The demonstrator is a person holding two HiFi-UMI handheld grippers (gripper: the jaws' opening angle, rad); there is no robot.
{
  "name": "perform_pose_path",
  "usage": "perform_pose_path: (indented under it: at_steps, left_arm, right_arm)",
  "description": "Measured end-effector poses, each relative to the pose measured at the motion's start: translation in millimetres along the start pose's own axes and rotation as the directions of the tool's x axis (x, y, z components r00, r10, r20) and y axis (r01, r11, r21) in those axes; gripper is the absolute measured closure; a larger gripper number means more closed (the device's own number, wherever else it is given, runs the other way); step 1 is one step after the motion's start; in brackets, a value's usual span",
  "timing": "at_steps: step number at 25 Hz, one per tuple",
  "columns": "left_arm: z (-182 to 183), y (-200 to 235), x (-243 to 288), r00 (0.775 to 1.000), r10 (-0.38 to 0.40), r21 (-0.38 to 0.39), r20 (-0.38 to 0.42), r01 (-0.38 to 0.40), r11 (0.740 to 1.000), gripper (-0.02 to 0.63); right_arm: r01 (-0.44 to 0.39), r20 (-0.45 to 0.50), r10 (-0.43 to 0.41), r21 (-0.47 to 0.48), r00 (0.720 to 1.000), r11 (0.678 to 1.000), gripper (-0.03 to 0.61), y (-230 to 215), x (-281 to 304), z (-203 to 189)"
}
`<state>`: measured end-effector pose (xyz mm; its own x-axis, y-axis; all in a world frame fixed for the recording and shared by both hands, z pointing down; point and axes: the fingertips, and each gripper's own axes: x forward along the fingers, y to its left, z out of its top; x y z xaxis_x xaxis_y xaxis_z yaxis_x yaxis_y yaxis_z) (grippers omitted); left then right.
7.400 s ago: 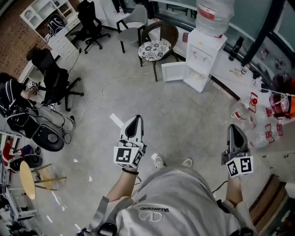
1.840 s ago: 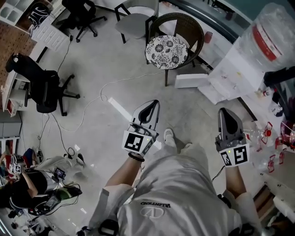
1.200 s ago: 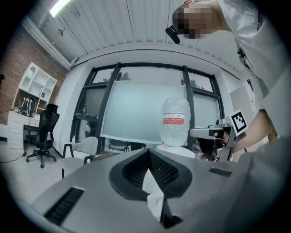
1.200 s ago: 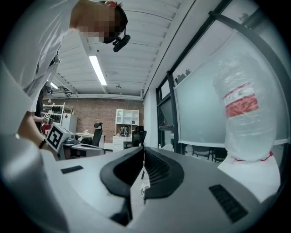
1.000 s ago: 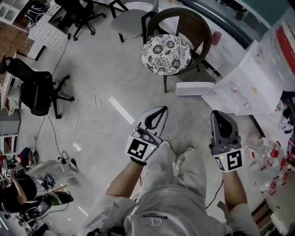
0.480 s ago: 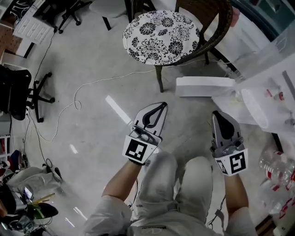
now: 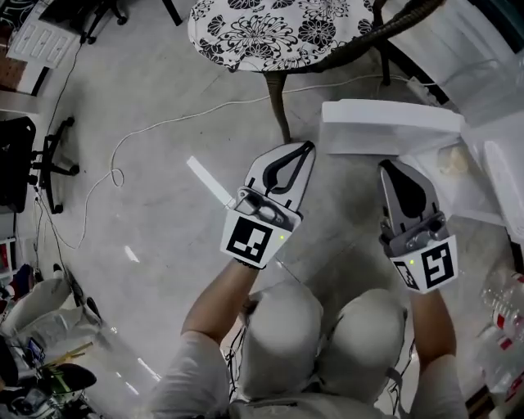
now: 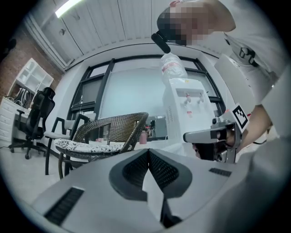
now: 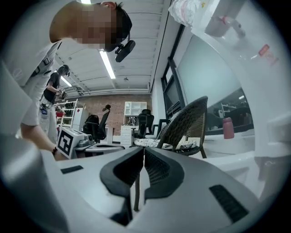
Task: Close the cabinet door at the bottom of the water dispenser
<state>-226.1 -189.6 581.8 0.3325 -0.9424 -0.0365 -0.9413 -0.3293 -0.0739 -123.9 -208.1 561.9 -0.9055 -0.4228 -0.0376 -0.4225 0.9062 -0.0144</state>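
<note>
The white water dispenser (image 7: 495,135) stands at the right in the head view, its bottom cabinet door (image 7: 385,129) swung open to the left over the floor. My left gripper (image 7: 304,149) is shut and empty, its tip just left of the door's free end. Below the door, close to it, my right gripper (image 7: 387,167) is also shut and empty. In the left gripper view the shut left gripper (image 8: 148,152) points level toward the dispenser (image 8: 186,113). In the right gripper view the shut right gripper (image 9: 142,152) has the dispenser (image 9: 254,68) at its right.
A wicker chair with a floral cushion (image 7: 278,24) stands just beyond the door and the left gripper. A white cable (image 7: 164,127) runs across the grey floor. Office chairs (image 7: 33,164) stand at the far left. My knees (image 7: 327,344) are bent low behind the grippers.
Both grippers and the head have dropped low toward the floor. The open door and the chair have grown larger and nearer. Both grippers stayed shut.
</note>
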Motion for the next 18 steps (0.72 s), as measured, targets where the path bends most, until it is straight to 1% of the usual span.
perform_pose_path:
  at_steps: [2,5,7,8,9,12,15,18]
  left_arm:
    - [-18,1,8,1.0,-0.015,0.007,0.008,0.015,1.0,0.611]
    - [-36,2,16,0.999,-0.043,-0.007,0.026,0.043,0.999,0.611]
    - [-48,0,21,0.997,-0.067,-0.012,0.022,0.068,0.998,0.607]
    - [-53,1,23,0.997,-0.072,-0.016,0.019,0.073,0.997,0.593]
    - [-57,3,25,0.997,-0.072,-0.021,0.02,0.073,0.997,0.563]
    - [-68,8,30,0.997,-0.077,-0.031,0.031,0.078,0.997,0.543]
    - [-81,9,36,0.994,-0.106,-0.037,0.017,0.107,0.994,0.487]
    - [-90,12,45,0.99,-0.141,-0.057,0.007,0.141,0.988,0.437]
  right_arm:
    - [-0.005,0.005,0.005,-0.005,1.0,1.0,0.56,-5,3,-18]
    - [-0.019,0.007,0.019,-0.035,1.0,0.999,0.56,-5,9,-39]
    - [-0.027,0.007,0.028,-0.05,1.0,0.998,0.56,-3,12,-50]
    - [-0.031,0.006,0.031,-0.055,0.999,0.998,0.56,-3,14,-56]
    - [-0.034,0.003,0.034,-0.058,0.999,0.998,0.56,-4,16,-61]
    - [-0.044,-0.006,0.044,-0.071,0.999,0.997,0.56,-3,21,-74]
    - [-0.051,-0.008,0.05,-0.076,0.999,0.996,0.56,-1,24,-82]
    - [-0.028,-0.005,0.027,-0.06,1.0,0.998,0.56,-8,25,-87]
